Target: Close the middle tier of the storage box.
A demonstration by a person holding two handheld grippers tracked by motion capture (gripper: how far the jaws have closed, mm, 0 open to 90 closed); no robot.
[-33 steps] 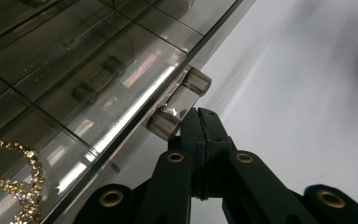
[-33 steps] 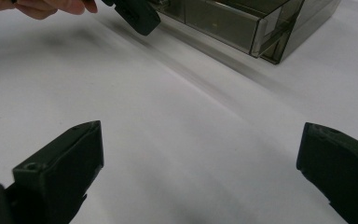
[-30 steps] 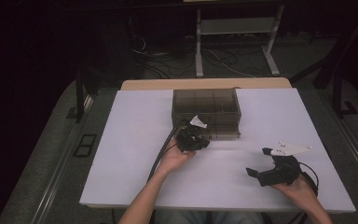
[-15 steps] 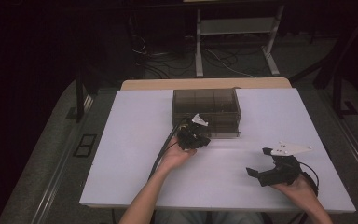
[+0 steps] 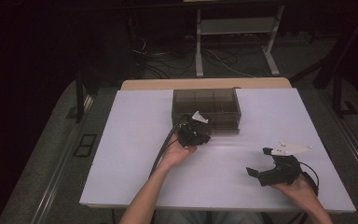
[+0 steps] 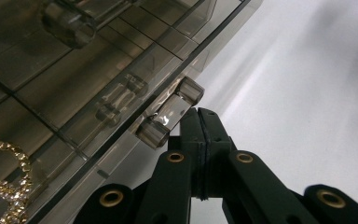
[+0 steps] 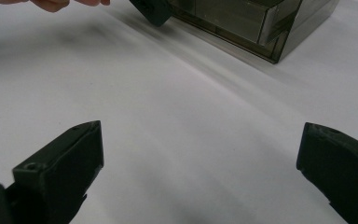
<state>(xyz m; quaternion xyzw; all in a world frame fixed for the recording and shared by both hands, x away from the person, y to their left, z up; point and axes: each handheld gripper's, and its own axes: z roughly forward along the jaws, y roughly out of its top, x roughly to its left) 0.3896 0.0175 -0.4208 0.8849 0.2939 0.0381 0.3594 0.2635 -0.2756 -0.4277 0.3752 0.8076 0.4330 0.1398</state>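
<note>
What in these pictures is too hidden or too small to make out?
- Drawer contents: in the high view the smoky drawer box is too small and dark.
- Gold chain: in the left gripper view it is cut off by the picture's edge and dimmed by the tinted plastic.
- Left gripper: its shut tips meet the clear handle; whether they pinch it is unclear.
- Right gripper: its open jaws are cut off by the bottom edge.

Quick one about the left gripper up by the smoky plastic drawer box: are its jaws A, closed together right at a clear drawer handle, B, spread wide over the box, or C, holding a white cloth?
A: in the left gripper view the left gripper has its two black jaws pressed together, tips right beside the clear drawer handle on the front of the drawer box.
</note>
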